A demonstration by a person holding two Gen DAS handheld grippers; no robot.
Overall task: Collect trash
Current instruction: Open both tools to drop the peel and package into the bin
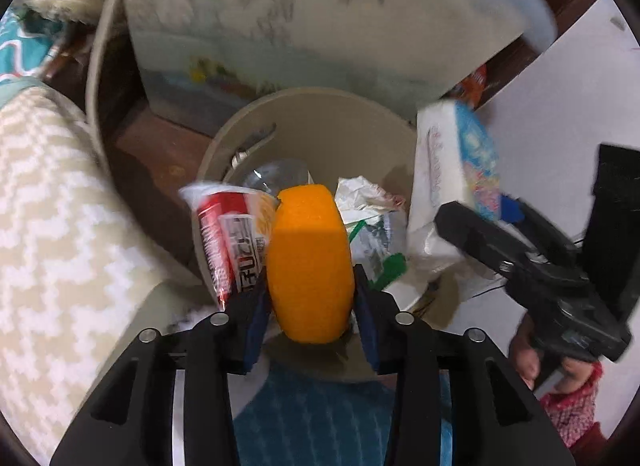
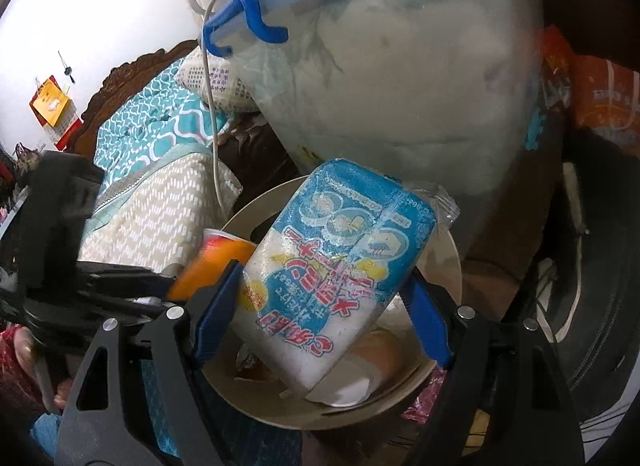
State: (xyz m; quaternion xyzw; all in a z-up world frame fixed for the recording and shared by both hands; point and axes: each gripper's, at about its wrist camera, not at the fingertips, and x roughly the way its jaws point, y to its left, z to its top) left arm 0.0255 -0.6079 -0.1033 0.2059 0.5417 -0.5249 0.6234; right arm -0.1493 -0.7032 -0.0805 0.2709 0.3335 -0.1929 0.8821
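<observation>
Above the round beige plastic bin (image 1: 320,105), my left tongs (image 1: 312,290) hold an orange sponge-like block (image 1: 310,266), right tongs (image 2: 324,314) a blue-and-white plastic packet (image 2: 340,274); releasing early risks either bouncing off the rim.

Black tongs (image 1: 310,290), blue pads (image 2: 430,316)

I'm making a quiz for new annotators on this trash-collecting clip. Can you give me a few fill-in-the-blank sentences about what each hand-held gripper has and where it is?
1. The left hand-held gripper grips an object whose colour is ____.
2. The right hand-held gripper holds a white and ____ packet.
3. Both held items hang over a round beige ____ that already contains wrappers.
4. In the left wrist view, a red and white ____ sticks up just left of the held orange object.

Missing words: orange; blue; bin; wrapper
</observation>
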